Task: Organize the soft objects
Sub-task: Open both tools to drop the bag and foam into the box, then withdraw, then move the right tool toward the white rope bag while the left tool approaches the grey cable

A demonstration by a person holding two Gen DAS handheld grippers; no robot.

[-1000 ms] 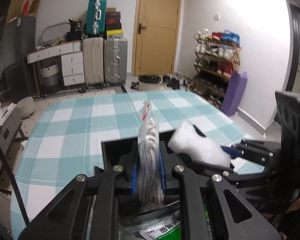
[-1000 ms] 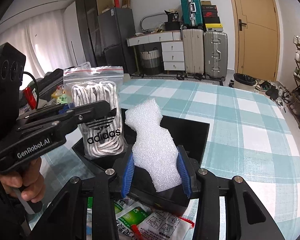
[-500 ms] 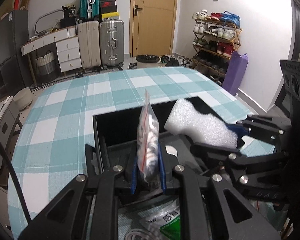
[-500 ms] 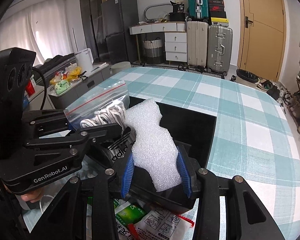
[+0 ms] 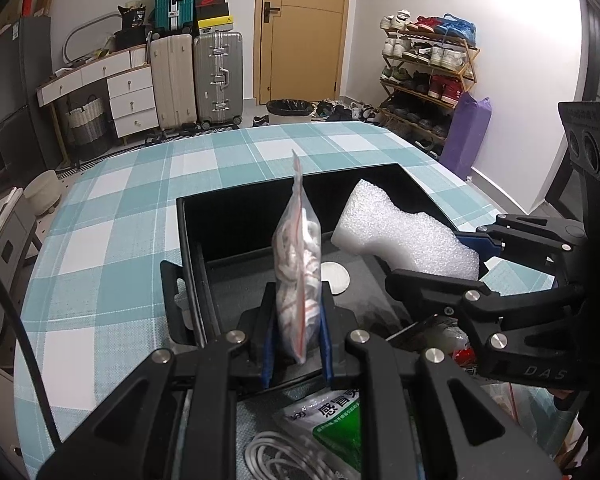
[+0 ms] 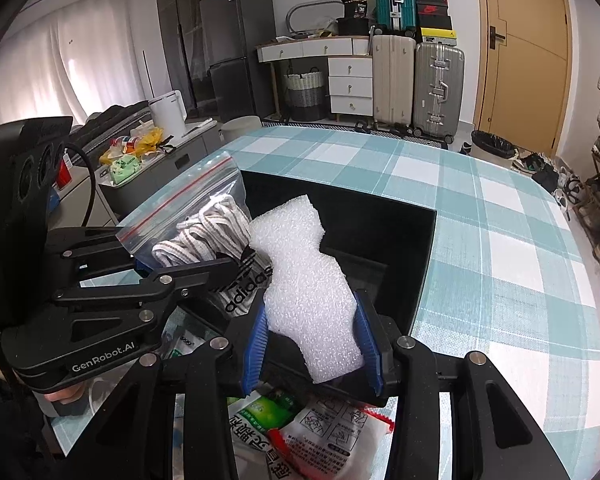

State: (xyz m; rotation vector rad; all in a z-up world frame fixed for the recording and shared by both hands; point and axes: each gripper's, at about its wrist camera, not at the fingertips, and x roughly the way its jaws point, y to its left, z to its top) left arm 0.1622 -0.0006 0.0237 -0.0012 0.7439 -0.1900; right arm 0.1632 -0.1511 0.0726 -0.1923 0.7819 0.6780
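Observation:
My left gripper (image 5: 296, 344) is shut on a clear zip bag of white shoelaces (image 5: 298, 276) and holds it upright over the open black box (image 5: 228, 216). The bag also shows in the right wrist view (image 6: 204, 220), tilted, with the left gripper (image 6: 188, 272) clamped on it. My right gripper (image 6: 312, 344) is shut on a white foam piece (image 6: 304, 280) and holds it over the same black box (image 6: 400, 240). The foam (image 5: 400, 236) and the right gripper (image 5: 476, 256) appear in the left wrist view, beside the bag on its right.
The box sits on a table with a teal and white checked cloth (image 5: 112, 208). Medicine packets (image 6: 300, 432) and a white cable (image 5: 284, 456) lie at the near side under the grippers. A white round disc (image 5: 334, 278) lies in the box.
Both grippers have lowered and tipped forward towards the box, which now fills more of both views. The bag and the foam are still gripped and sit lower over the box.

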